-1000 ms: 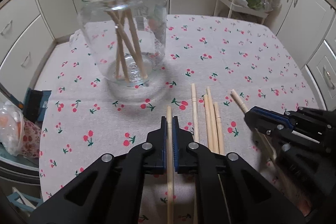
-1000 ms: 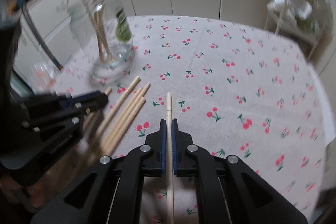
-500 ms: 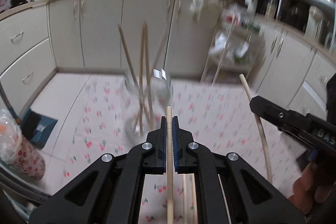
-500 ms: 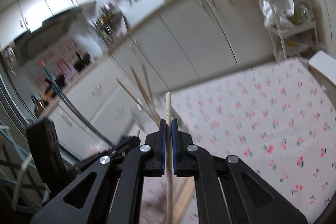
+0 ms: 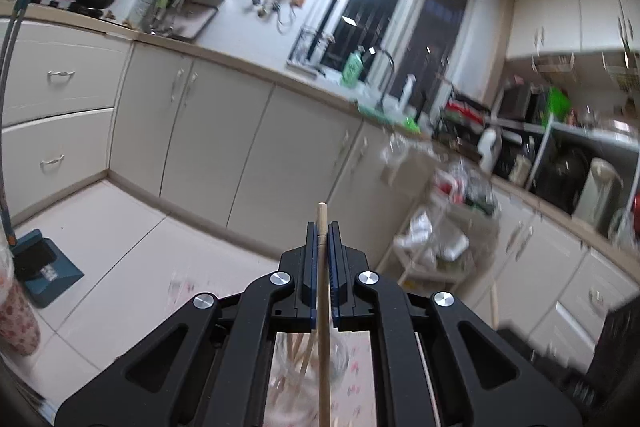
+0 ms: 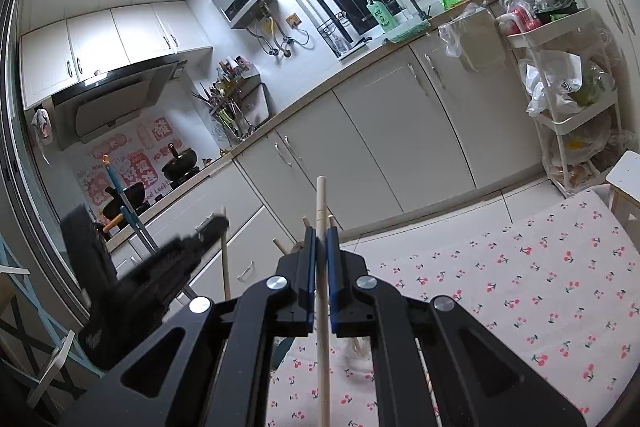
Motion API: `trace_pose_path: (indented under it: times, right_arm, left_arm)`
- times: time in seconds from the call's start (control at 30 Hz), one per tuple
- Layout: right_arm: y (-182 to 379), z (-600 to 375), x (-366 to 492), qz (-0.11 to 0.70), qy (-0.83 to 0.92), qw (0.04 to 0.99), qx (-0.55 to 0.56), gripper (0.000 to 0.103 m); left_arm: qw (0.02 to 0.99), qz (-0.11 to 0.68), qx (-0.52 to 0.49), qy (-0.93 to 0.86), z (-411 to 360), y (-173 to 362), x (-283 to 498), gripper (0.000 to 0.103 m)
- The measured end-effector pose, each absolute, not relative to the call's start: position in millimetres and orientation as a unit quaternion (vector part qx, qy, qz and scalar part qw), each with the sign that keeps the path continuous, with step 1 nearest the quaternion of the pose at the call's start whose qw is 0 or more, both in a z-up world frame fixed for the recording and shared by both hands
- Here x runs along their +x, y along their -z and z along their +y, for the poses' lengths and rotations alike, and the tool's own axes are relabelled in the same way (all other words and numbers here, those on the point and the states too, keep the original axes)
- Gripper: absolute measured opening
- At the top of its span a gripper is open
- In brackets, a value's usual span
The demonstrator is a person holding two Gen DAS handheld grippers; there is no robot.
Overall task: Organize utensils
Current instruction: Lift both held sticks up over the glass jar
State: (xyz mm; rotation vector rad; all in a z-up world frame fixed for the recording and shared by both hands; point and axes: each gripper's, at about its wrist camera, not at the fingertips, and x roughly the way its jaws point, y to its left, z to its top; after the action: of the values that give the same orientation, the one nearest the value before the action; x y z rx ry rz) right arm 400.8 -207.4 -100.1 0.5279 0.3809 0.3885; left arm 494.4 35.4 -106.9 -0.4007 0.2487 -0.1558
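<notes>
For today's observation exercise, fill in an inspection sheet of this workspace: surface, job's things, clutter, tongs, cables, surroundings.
Surface: cherry-print cloth covers the table.
Job's things: each tongs holds one chopstick, left, right; glass jar, blurred, sits below the left tongs with sticks in it.
Clutter: nothing seen on the visible cloth.
Tongs: left tongs shut on a chopstick; right tongs shut on a chopstick, both raised and tilted up.
Cables: hoses under the wall heater.
Surroundings: kitchen cabinets, rack, dustpan.
</notes>
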Motion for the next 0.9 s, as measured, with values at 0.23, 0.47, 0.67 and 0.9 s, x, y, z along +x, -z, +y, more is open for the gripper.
trace_pose_path:
  times: [0.23,0.47,0.67,0.9]
  right_arm:
    - [115.3,-216.2,410.9,0.193,-0.186,0.925,0.27,0.006]
    - [136.0,-224.1,419.2,0.206,-0.18,0.919,0.284,0.006]
    - [147.0,-227.3,424.8,0.213,-0.182,0.915,0.291,0.006]
    - [156.4,-226.9,427.5,0.223,-0.184,0.911,0.295,0.006]
  left_arm:
    - [0.974,0.046,-0.221,0.024,34.7,95.3,517.5,0.005]
    - [0.971,0.02,-0.239,-0.011,36.6,105.9,543.5,0.005]
    - [0.973,0.001,-0.231,-0.026,30.3,115.4,551.3,0.005]
    - [0.977,-0.017,-0.207,-0.046,15.7,124.6,549.2,0.005]
